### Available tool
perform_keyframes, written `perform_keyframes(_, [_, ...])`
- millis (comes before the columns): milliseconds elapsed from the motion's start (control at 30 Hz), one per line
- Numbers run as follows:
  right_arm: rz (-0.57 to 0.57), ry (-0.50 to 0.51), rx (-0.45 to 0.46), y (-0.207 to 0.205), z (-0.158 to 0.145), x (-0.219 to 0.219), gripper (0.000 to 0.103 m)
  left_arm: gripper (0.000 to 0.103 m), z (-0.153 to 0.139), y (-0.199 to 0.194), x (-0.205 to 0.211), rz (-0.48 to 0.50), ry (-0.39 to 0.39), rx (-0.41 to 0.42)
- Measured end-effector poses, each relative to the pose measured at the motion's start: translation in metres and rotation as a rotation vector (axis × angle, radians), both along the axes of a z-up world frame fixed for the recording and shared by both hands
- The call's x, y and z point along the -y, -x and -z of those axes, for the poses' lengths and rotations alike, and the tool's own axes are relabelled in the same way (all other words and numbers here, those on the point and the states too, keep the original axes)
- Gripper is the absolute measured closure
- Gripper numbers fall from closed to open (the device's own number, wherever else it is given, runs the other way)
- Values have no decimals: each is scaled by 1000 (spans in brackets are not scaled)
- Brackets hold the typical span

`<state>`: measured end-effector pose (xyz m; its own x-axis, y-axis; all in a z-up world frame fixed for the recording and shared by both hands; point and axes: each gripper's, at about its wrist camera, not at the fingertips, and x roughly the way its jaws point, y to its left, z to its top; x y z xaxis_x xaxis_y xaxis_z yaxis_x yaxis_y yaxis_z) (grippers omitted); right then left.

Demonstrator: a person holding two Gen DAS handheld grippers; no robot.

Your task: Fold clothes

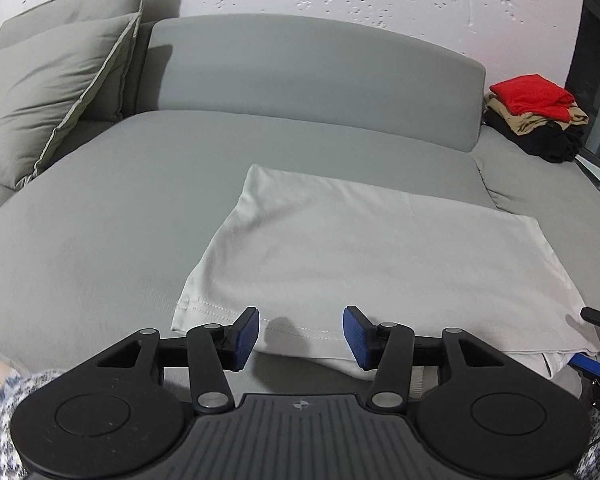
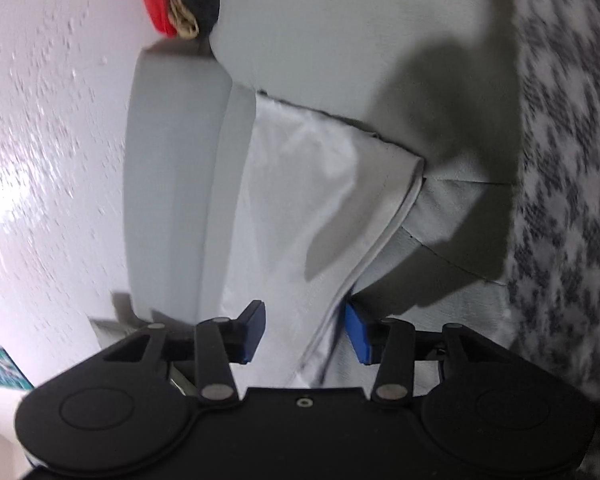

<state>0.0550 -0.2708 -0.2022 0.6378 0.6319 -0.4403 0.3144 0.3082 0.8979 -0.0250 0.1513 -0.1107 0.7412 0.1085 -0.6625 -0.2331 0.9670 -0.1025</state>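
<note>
A pale white-grey garment (image 1: 360,252) lies flat on the grey sofa seat (image 1: 100,220), partly folded, its stitched hem along the near edge. My left gripper (image 1: 300,334) is open, its blue pads just above the hem at the front edge, holding nothing. My right gripper (image 2: 305,332) is open and rolled sideways; the garment's near edge (image 2: 332,280) lies between its jaws, with one blue pad (image 2: 358,334) under the cloth edge. The right gripper also shows in the left wrist view (image 1: 592,344) at the garment's right corner.
A stack of folded clothes, red on top of tan and black (image 1: 536,116), sits at the sofa's far right and also shows in the right wrist view (image 2: 172,0). Two grey pillows (image 1: 56,92) lean at the left. A patterned rug (image 2: 568,160) covers the floor.
</note>
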Motion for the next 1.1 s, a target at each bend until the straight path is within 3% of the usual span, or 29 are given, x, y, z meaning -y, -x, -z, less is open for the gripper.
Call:
perform_keyframes(200, [65, -52, 47, -8, 7, 0, 63, 54, 0, 1, 0, -4, 5, -4])
perform_keyframes(333, [104, -23, 46, -11, 6, 0, 75, 53, -3, 4, -6, -15, 1, 5])
perform_keyframes(467, [102, -31, 26, -3, 2, -1, 74, 52, -5, 4, -16, -24, 11, 21])
perform_keyframes(633, [150, 5, 63, -19, 8, -6, 74, 52, -4, -12, -25, -20, 13, 33])
perform_keyframes(767, [215, 31, 83, -31, 11, -5, 75, 52, -2, -27, -38, -19, 21, -17])
perform_keyframes(900, [248, 26, 54, -35, 11, -4, 74, 61, 14, -41, -46, -8, -31, -164])
perform_keyframes(1033, [254, 61, -2, -39, 12, -4, 98, 61, 14, -41, -40, 40, -88, -179])
perform_keyframes(1100, [232, 117, -11, -43, 7, -7, 100, 61, 13, -39, -44, 62, -77, -171])
